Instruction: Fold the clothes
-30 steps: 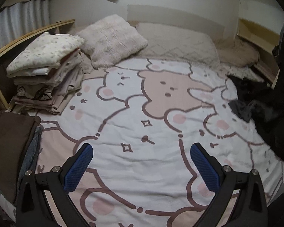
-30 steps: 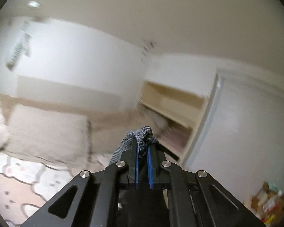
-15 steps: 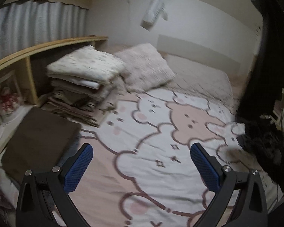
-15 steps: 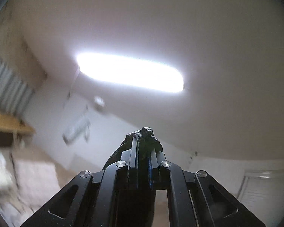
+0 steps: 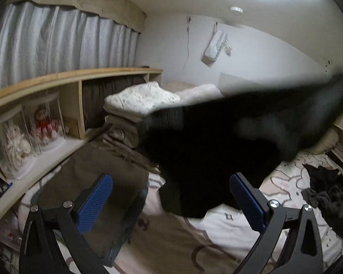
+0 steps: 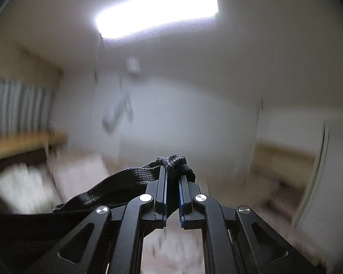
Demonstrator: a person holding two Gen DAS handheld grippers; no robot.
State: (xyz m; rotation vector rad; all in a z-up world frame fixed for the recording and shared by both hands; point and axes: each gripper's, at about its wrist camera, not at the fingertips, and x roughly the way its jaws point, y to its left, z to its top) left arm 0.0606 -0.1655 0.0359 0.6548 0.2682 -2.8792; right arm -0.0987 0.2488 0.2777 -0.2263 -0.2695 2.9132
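Bedding with a cartoon print (image 5: pixel 228 230) is now half hidden by a dark garment (image 5: pixel 217 148), swung in from the right since a moment ago and spread out for folding, the left gripper (image 5: pixel 171 196) being held wide and empty, the right gripper (image 6: pixel 171 178) clamped on its bunched edge beyond.

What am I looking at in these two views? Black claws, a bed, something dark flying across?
Each picture comes from a camera on a hand-held two-finger gripper, looking along its fingers. In the left view, the left gripper is open and empty above the bed. On the bed lie a brown folded cloth, a stack of folded laundry and a dark pile. The blurred black garment hangs across the view. In the right view, the right gripper pinches that garment's knitted edge, pointing up toward the ceiling light.
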